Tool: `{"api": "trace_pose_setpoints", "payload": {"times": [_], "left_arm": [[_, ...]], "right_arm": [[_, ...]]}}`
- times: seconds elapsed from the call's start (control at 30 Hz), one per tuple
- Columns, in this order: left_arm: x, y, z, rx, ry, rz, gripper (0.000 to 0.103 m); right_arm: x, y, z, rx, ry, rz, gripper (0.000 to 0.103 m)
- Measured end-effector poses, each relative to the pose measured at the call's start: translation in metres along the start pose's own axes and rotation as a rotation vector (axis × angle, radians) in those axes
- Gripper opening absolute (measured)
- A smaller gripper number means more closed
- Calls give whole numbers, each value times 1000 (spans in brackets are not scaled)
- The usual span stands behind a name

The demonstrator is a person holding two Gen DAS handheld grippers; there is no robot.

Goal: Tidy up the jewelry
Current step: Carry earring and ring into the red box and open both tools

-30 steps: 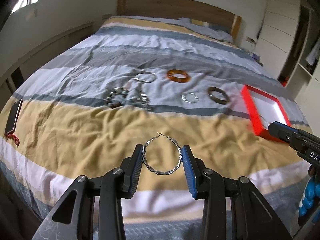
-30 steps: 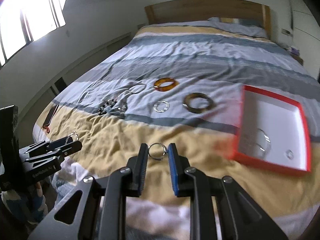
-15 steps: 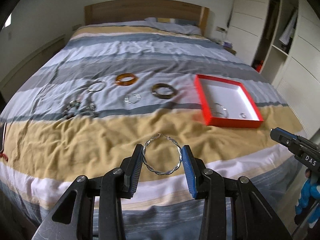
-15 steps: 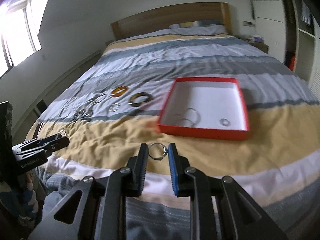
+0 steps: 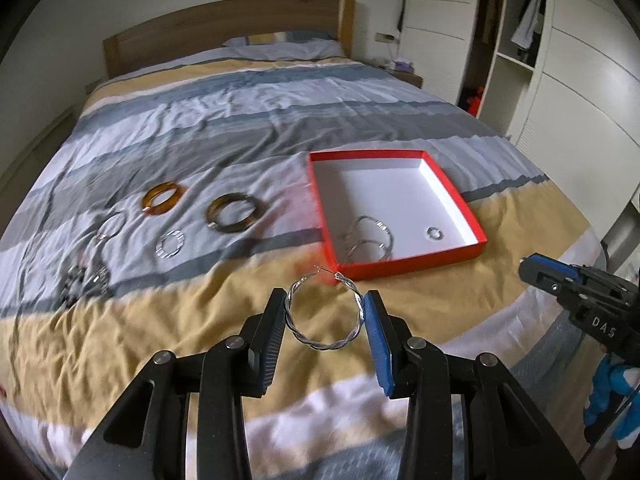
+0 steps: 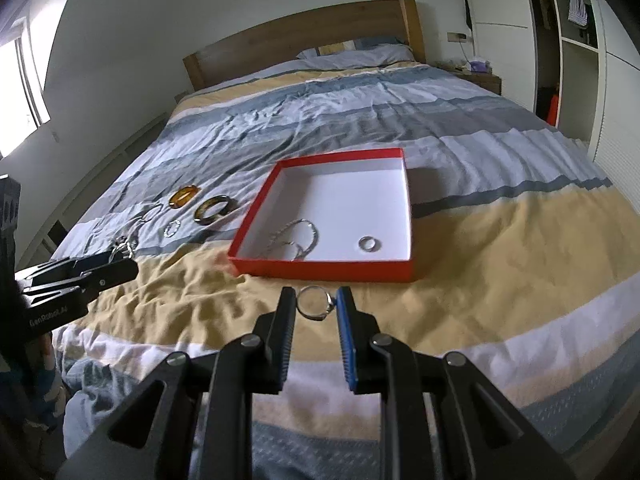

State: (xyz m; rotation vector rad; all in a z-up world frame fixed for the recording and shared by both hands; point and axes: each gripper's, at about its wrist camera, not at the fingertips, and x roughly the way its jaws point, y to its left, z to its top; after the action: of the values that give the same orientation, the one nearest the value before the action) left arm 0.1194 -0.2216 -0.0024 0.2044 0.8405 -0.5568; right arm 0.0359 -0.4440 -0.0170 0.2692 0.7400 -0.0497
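Twisted silver hoop earring point(image 5: 325, 314) pinched across its width between the left gripper point(image 5: 325, 312) jaws, part open, held above the yellow band of the striped bedspread point(image 5: 256, 120). Small silver ring point(image 6: 315, 303) clamped in the right gripper point(image 6: 316, 304), jaws narrow, just near of the red box point(image 6: 320, 269). Box is shallow, white inside, lying on the bedspread; in it 1 twisted hoop point(image 6: 298, 236) at the near left and 1 small ring point(image 6: 367, 243) to its right, apart. Left of the box: brown bangle point(image 5: 233, 213), amber bangle point(image 5: 164, 199) farther left, small sparkly ring-shaped piece point(image 5: 171, 243) nearer, thin hoop point(image 5: 111, 225) and a dark blurred jewelry cluster point(image 5: 86, 280) far left. Wooden headboard point(image 5: 224, 36) at the far end, wardrobe point(image 5: 520, 40) on the right.
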Motion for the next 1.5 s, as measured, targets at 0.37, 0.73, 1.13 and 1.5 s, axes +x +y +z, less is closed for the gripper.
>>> {"api": "trace_pose_setpoints", "payload": {"times": [0.37, 0.73, 1.13, 1.5], "left_arm": [[90, -32, 55, 67, 31, -47, 39], [175, -28, 87, 74, 84, -20, 39], [207, -26, 87, 72, 101, 7, 39], [204, -26, 91, 58, 117, -16, 45]], "right_arm": [[70, -19, 44, -38, 46, -10, 19], [144, -35, 71, -93, 128, -36, 19], [173, -32, 66, -196, 217, -73, 21], [155, -34, 65, -206, 226, -107, 29]]}}
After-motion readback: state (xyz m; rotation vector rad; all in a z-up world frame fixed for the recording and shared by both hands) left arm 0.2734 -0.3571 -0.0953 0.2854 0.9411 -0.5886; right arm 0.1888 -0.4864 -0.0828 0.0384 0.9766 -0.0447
